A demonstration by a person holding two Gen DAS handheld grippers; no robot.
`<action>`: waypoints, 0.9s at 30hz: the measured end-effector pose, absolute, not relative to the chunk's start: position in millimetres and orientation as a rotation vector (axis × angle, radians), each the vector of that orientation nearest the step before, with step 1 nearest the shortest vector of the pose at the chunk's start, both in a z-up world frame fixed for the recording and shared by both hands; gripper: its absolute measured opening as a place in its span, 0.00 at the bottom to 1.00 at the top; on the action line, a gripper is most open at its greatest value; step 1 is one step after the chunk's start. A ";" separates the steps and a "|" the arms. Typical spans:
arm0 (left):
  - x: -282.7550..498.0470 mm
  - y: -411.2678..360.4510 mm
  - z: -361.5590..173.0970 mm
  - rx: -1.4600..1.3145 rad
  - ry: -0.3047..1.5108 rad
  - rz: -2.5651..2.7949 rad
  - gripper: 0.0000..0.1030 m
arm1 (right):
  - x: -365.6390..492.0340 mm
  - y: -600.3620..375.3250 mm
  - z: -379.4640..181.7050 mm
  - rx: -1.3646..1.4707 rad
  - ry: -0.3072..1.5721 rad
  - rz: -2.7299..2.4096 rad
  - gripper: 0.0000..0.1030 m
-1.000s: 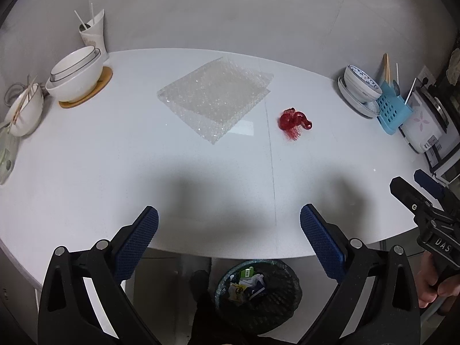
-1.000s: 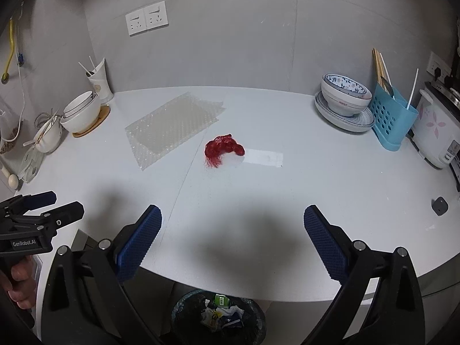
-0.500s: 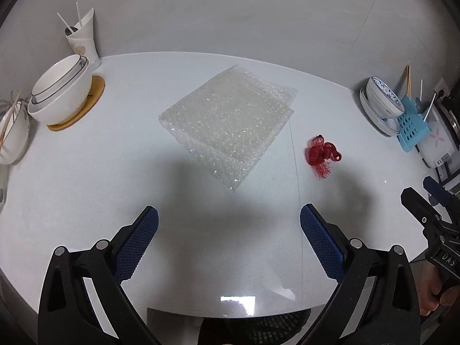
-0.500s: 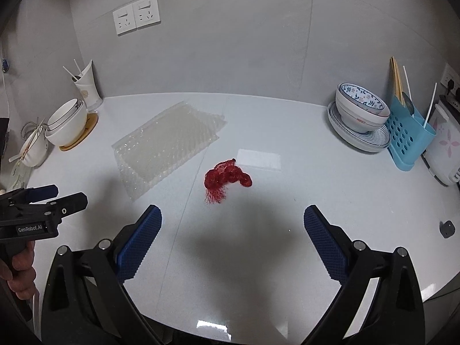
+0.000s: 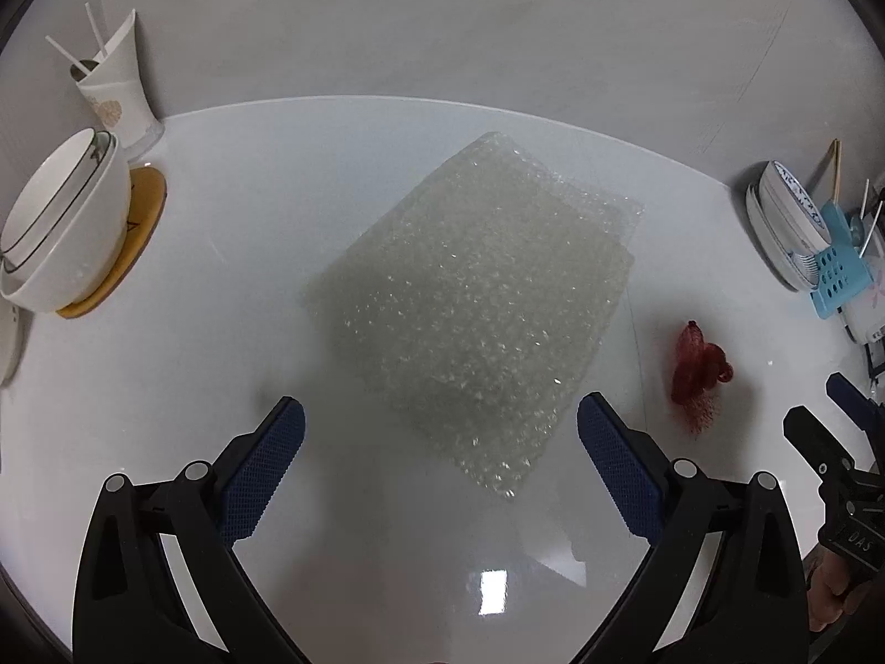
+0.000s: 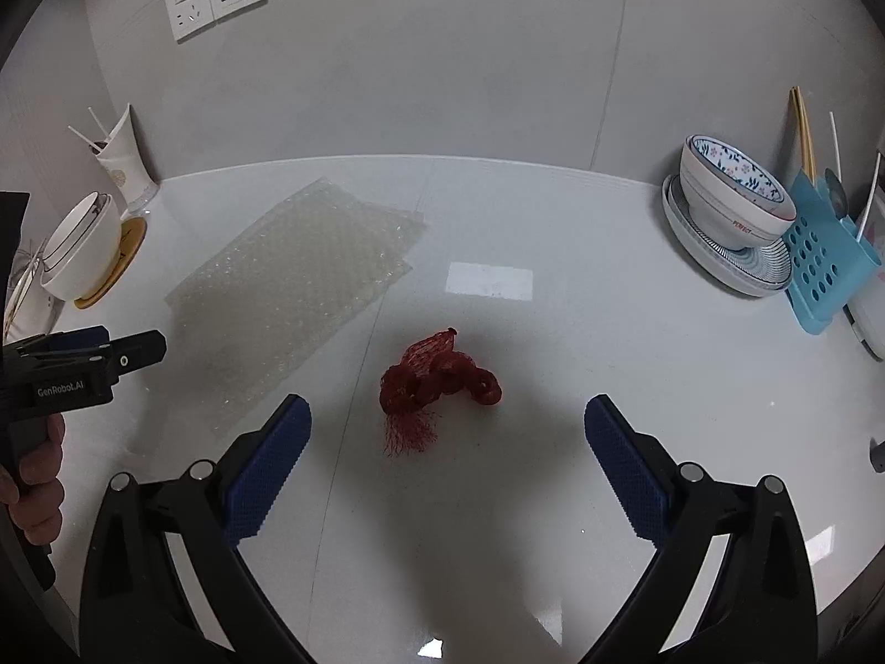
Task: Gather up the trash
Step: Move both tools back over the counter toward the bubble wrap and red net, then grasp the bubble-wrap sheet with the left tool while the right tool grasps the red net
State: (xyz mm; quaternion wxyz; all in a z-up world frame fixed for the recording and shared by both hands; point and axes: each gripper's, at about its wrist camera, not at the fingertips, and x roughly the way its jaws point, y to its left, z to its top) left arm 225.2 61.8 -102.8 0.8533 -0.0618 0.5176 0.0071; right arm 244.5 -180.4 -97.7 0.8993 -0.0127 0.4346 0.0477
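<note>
Left gripper (image 5: 440,431) jaws wide, hovering over near corner of clear bubble-wrap sheet (image 5: 475,326) lying flat on white table (image 5: 232,232). Right gripper (image 6: 447,431) jaws wide, crumpled red mesh net (image 6: 434,384) just ahead between fingers. Farther back: stacked white bowls (image 6: 83,246), blue utensil rack (image 6: 824,260).

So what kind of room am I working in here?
Most likely a home kitchen or dining corner: a white counter against a grey wall, with stacked bowls, a blue utensil rack holding chopsticks, and wall sockets. Bubble wrap and red netting lie on it.
</note>
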 end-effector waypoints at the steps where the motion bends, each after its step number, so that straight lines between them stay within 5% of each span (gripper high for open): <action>1: 231.3 63.0 -106.6 -0.126 1.095 0.018 0.94 | 249.6 -181.1 -102.1 -0.022 0.909 0.094 0.92; 7: 262.9 65.2 -129.1 -0.105 1.125 0.026 0.94 | 278.0 -179.6 -124.4 -0.025 0.941 0.080 0.92; 18: 291.7 66.4 -165.6 -0.077 1.190 0.045 0.93 | 307.7 -166.0 -162.3 -0.059 1.020 0.094 0.73; 24: 294.7 66.0 -170.2 -0.062 1.202 0.077 0.79 | 309.8 -160.5 -169.3 -0.058 1.041 0.116 0.54; 27: 294.7 59.6 -166.9 -0.046 1.207 0.072 0.62 | 310.3 -159.1 -171.3 -0.054 1.048 0.117 0.44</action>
